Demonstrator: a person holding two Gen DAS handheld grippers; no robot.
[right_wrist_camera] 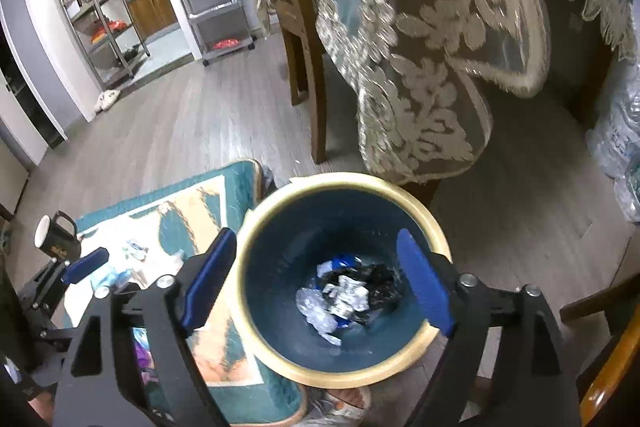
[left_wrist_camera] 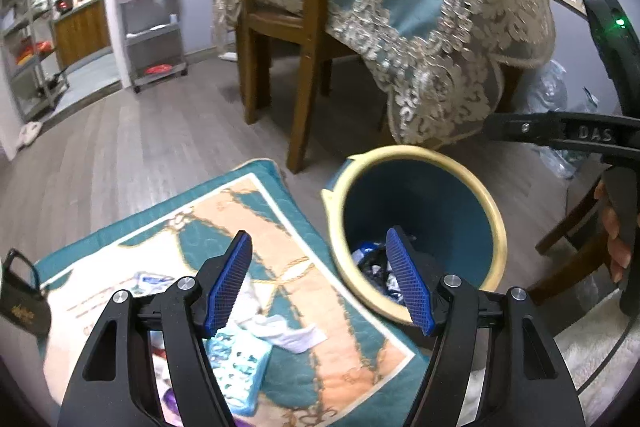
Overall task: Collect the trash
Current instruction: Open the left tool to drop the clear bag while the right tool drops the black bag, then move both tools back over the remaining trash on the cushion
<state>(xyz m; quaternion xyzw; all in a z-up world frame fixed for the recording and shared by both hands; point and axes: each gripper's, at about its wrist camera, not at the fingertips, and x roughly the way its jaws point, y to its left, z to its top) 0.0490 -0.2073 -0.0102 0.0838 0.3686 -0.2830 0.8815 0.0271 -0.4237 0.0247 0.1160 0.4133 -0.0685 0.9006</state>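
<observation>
The right gripper (right_wrist_camera: 318, 281) is hanging over the round teal bin (right_wrist_camera: 416, 195) with its fingers wide apart and empty, above crumpled wrappers (right_wrist_camera: 344, 297) lying in the bin's bottom. The left gripper (left_wrist_camera: 320, 281), fingers also spread and holding nothing, is hovering over the quilted mat's (left_wrist_camera: 352, 343) near edge, where the remaining trash (left_wrist_camera: 280, 331) is lying. It is looking like limp tissue and crinkly, probably slippery film: light and soft, best pinched at a raised fold.
</observation>
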